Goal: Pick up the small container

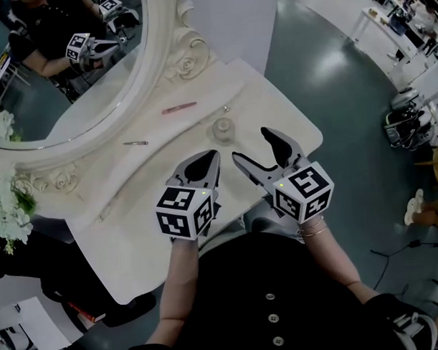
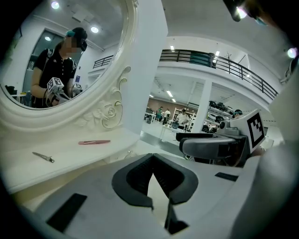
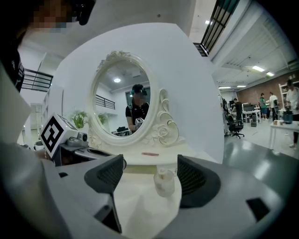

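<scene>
The small container is a little see-through jar with a lid. It stands upright on the white table, in front of the big round mirror. Nothing touches it yet. The right tongs are wide open and hold nothing. They point at the jar, which in the right gripper view shows in the gap between the two dark pads but a little past their tips. It looks as if they are held open like this so they can slide around the jar and then squeeze it. The left tongs are closed tip to tip with nothing in them. They wait just beside the right ones, near the table's front edge, likely to stay out of the way. Farther back, a thin pink thing lies flat near the mirror's frame, and a small metal thing lies to its left. Both are well apart from the jar, so the path to it seems free.
</scene>
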`<move>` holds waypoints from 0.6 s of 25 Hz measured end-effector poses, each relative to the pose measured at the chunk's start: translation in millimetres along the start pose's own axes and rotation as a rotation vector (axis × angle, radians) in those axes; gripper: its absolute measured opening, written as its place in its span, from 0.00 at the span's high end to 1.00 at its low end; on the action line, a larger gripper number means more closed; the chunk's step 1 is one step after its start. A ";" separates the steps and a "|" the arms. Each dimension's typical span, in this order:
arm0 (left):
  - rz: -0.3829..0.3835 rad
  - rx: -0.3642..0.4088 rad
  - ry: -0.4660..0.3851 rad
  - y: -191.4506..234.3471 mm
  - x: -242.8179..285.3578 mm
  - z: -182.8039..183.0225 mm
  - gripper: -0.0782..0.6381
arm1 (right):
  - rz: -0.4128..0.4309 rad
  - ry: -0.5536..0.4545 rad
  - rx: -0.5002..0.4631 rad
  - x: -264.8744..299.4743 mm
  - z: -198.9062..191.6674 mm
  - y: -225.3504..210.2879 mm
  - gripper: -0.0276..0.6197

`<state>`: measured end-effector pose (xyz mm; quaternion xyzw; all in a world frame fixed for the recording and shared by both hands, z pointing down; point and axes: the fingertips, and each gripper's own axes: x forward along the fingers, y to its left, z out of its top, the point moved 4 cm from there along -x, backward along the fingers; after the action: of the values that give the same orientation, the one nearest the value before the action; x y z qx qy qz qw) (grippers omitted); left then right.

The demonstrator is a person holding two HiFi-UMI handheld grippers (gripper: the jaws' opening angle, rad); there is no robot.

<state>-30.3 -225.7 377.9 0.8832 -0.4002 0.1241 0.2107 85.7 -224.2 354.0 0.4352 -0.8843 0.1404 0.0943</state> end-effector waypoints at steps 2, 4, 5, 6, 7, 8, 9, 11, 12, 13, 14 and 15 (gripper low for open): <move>0.001 -0.007 0.001 6.7 2.8 0.9 0.87 | 0.006 0.002 -0.002 8.8 1.8 -2.0 0.42; 0.005 -0.011 0.000 12.8 3.7 2.2 0.87 | 0.014 0.007 -0.007 17.4 4.0 -2.5 0.42; 0.006 -0.014 -0.003 15.6 3.5 2.7 0.87 | 0.018 0.012 -0.008 21.5 4.4 -2.0 0.42; 0.006 -0.017 -0.006 18.3 3.1 2.7 0.87 | 0.020 0.017 -0.008 25.1 4.2 -1.4 0.42; 0.004 -0.020 -0.008 20.7 2.5 2.5 0.87 | 0.020 0.021 -0.005 28.1 3.5 -0.7 0.42; 0.000 -0.022 -0.008 22.9 2.0 2.0 0.87 | 0.020 0.025 -0.002 30.3 2.7 0.0 0.42; -0.003 -0.023 -0.005 24.7 2.1 1.1 0.87 | 0.020 0.029 -0.002 31.8 1.6 0.4 0.42; -0.009 -0.024 0.011 27.2 3.7 -1.8 0.87 | 0.019 0.041 -0.002 33.9 -1.7 0.5 0.42; -0.010 -0.024 0.020 27.9 4.3 -3.4 0.87 | 0.022 0.049 0.000 34.6 -4.0 0.7 0.42; -0.009 -0.024 0.025 28.5 4.5 -4.8 0.87 | 0.026 0.056 0.003 35.1 -6.1 1.4 0.42; -0.008 -0.023 0.028 28.8 4.5 -5.7 0.87 | 0.031 0.060 0.004 35.4 -7.7 2.4 0.42; -0.007 -0.023 0.028 29.1 4.5 -6.3 0.87 | 0.034 0.062 0.004 35.8 -8.9 3.0 0.42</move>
<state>-49.8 -243.0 393.1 0.8803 -0.3955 0.1310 0.2268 62.1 -246.1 372.3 0.4156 -0.8880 0.1570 0.1184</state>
